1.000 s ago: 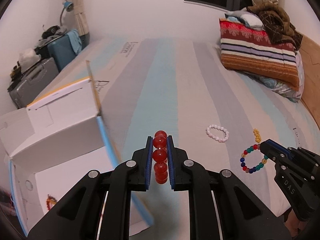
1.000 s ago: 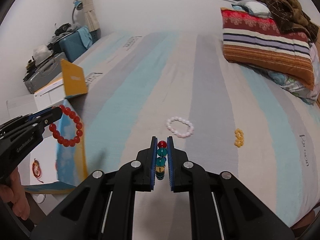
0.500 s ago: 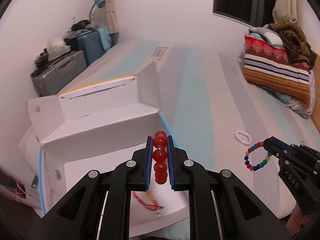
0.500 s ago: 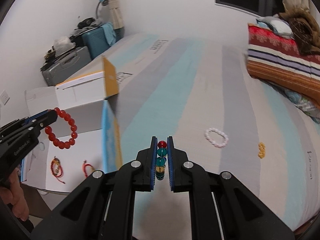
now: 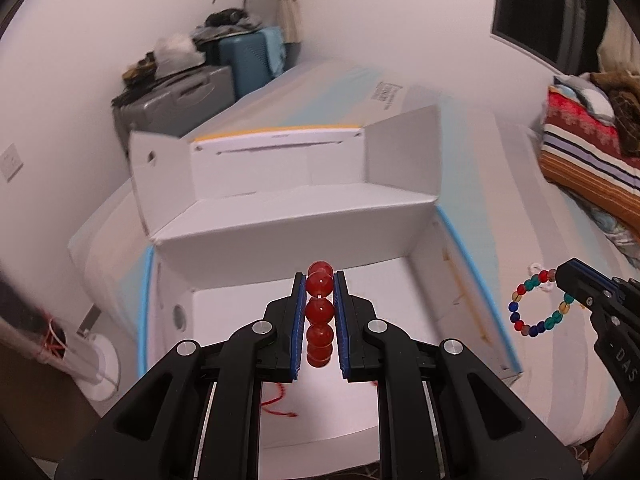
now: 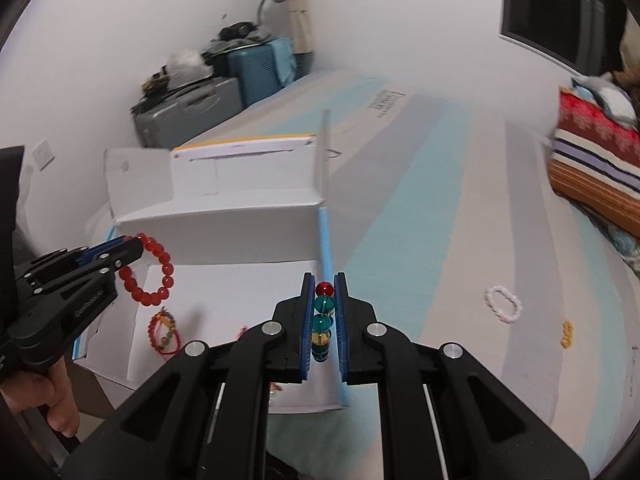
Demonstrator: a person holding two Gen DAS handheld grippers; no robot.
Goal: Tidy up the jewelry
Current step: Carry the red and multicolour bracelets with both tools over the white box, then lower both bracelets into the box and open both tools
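Observation:
My left gripper (image 5: pixel 319 286) is shut on a red bead bracelet (image 5: pixel 319 312) and holds it above the open white cardboard box (image 5: pixel 280 224). From the right wrist view the same bracelet (image 6: pixel 150 270) hangs from the left gripper (image 6: pixel 134 248) over the box (image 6: pixel 240 280). My right gripper (image 6: pixel 324 286) is shut on a multicoloured bead bracelet (image 6: pixel 322 322), held beside the box's right wall; in the left wrist view that bracelet (image 5: pixel 536 304) hangs from the right gripper (image 5: pixel 560 276). A red string bracelet (image 6: pixel 162 332) lies on the box floor.
A white bead bracelet (image 6: pixel 503 303) and a small yellow bead piece (image 6: pixel 566 334) lie on the striped bed sheet (image 6: pixel 420 208). Striped pillows (image 6: pixel 592 168) sit at the far right. Suitcases (image 6: pixel 192 108) stand against the wall beyond the box.
Both grippers have swung left toward the box. The left gripper with the red bracelet is now over the box's inside; the right gripper with the multicoloured bracelet is at its right wall.

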